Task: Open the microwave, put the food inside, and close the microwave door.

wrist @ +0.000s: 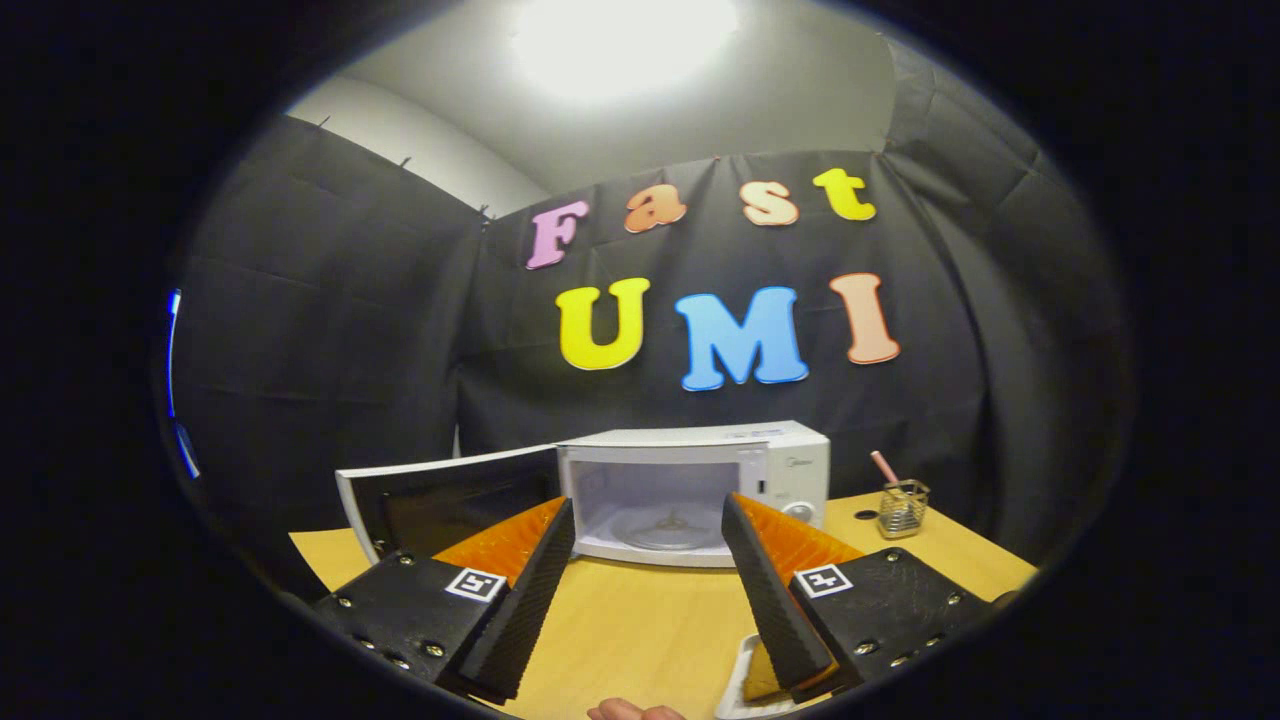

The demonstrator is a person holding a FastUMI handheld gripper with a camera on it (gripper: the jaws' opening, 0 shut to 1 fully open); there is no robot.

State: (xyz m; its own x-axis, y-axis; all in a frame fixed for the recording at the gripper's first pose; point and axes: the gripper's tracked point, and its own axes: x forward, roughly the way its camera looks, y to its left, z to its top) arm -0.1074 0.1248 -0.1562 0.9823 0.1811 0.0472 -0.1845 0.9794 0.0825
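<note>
The hand-held gripper [648,520] hangs above the pale wooden desk [640,620] with its two fingers spread wide apart and nothing between them. Beyond the fingertips stands the white box-shaped microwave [790,465], its door [450,500] swung fully open to the left (the round glass turntable [665,527] sits bare inside the cavity). The food, a yellowish piece on a small white tray [745,675], lies on the desk just beside the right finger, partly hidden under it. To the right of the microwave is a small wire-mesh holder [903,507] with a pink stick [884,467] rising from it. A fingertip of a person's hand [632,711] shows at the near desk edge.
</note>
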